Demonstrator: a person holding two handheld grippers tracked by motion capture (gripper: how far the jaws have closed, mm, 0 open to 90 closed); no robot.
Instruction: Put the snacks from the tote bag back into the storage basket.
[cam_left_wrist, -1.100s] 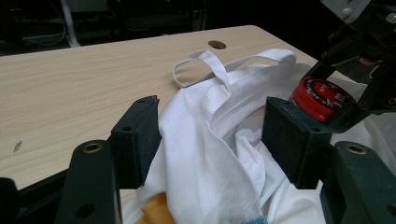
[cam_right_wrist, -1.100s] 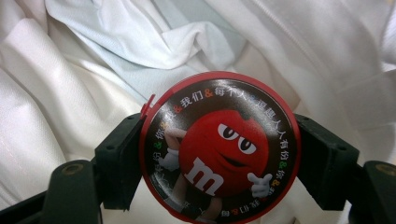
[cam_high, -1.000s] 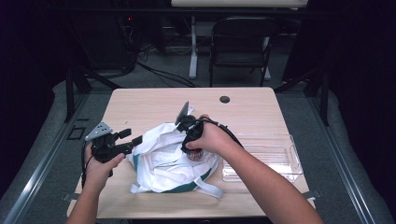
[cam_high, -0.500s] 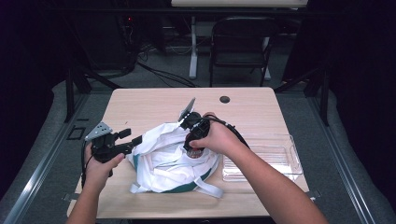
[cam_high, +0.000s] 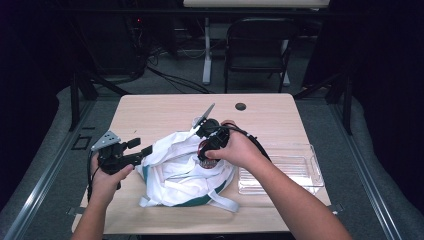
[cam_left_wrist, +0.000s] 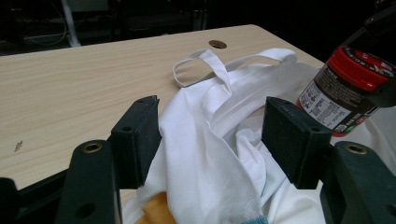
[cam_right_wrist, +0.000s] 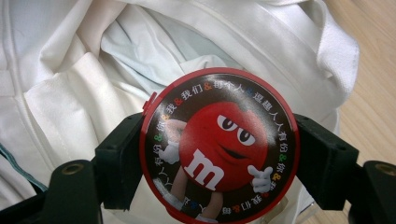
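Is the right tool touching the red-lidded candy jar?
Touching. In the right gripper view, the right tool has a black jaw pressed against each side of the candy jar, just under its red lid, above the white bag.

**Where the three cams are sitting**

So the high view is up above the person's edge of the wooden table (cam_high: 165, 112), looking forward and down, far enough back to catch the whole top plus a chair (cam_high: 257, 47) beyond it.

The left gripper view rides low, basically at tabletop height, looking along its own jaws across the table, with the white bag (cam_left_wrist: 219, 140) right between and past them.

The right gripper view points nearly straight down, super close, with the red jar lid (cam_right_wrist: 218, 147) wedged between its jaws and bag cloth under it.

Shared stuff: all three catch the bag, and the left gripper view also sees that same jar (cam_left_wrist: 348, 91) off past its right jaw.
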